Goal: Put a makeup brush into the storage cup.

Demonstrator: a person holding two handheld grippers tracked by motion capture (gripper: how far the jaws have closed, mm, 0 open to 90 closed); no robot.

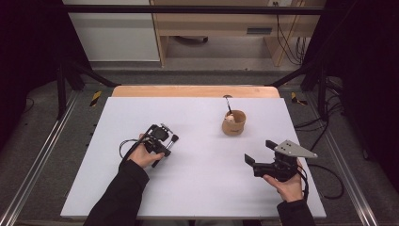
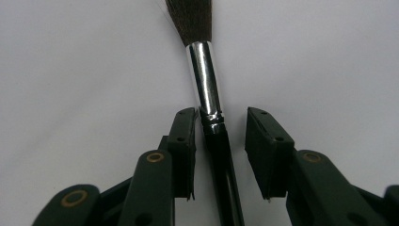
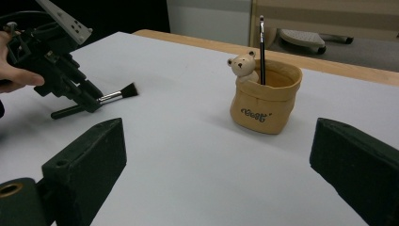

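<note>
Lying flat on the white worktop [image 1: 202, 188], left of centre: a black-handled makeup brush with a shiny silver ferrule and dark bristles [image 2: 203, 82]. Straddling its handle, the left claw [image 2: 220, 123], one pad touching the handle's side, the other standing just off it, so not yet pinching. Hovering over the worktop's right part, well apart from the brush, the right claw [image 3: 216, 155], spread wide with nothing between. Sitting beyond that, a tan bag-shaped holder with a small bear figure [image 3: 266, 96], keeping a thin dark-handled brush [image 3: 262, 49] upright inside.
</note>
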